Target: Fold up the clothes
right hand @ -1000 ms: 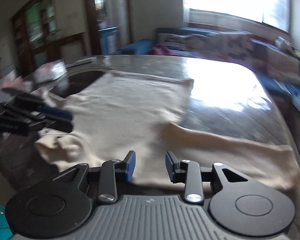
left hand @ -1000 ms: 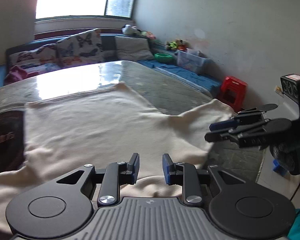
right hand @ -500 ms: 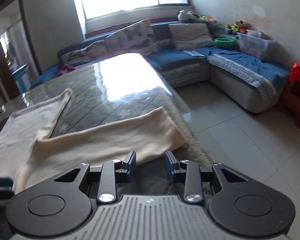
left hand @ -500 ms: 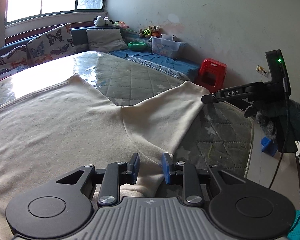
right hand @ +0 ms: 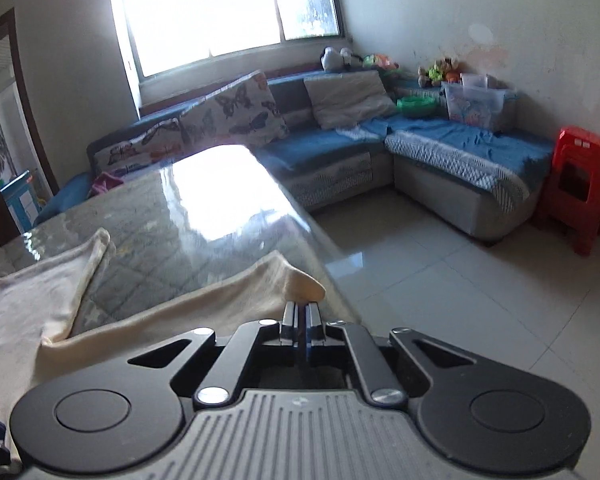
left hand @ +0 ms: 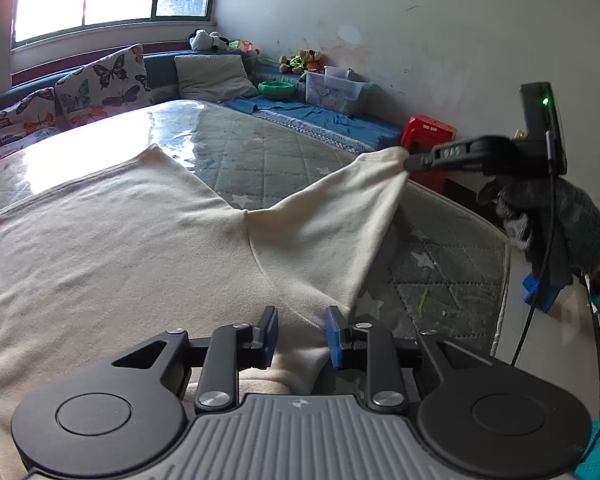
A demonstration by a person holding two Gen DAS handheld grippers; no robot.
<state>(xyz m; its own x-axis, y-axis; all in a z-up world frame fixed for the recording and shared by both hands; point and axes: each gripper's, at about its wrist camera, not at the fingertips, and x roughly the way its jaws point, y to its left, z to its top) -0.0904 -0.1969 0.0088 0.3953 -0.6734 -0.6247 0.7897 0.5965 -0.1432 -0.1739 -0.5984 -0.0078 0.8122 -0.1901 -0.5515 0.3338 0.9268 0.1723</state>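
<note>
A cream long-sleeved garment (left hand: 120,240) lies spread on the quilted table (left hand: 268,160). My left gripper (left hand: 302,332) is open, low over the garment's near edge, with cloth lying between its blue pads. My right gripper (right hand: 301,314) is shut on the end of the right sleeve (right hand: 300,284). In the left wrist view the right gripper (left hand: 410,164) holds that sleeve cuff (left hand: 392,160) lifted and stretched taut off the table. The garment's left side is out of view.
The table's glossy cover ends at a rounded right edge (left hand: 496,248). Beyond it are tiled floor (right hand: 440,272), a blue corner sofa (right hand: 340,148) with cushions, a red plastic stool (right hand: 576,184) and a clear storage box (left hand: 336,92).
My right gripper has closed on the sleeve end and lifted it, pulling the sleeve taut. My left gripper has stayed open and settled lower over the near edge.
</note>
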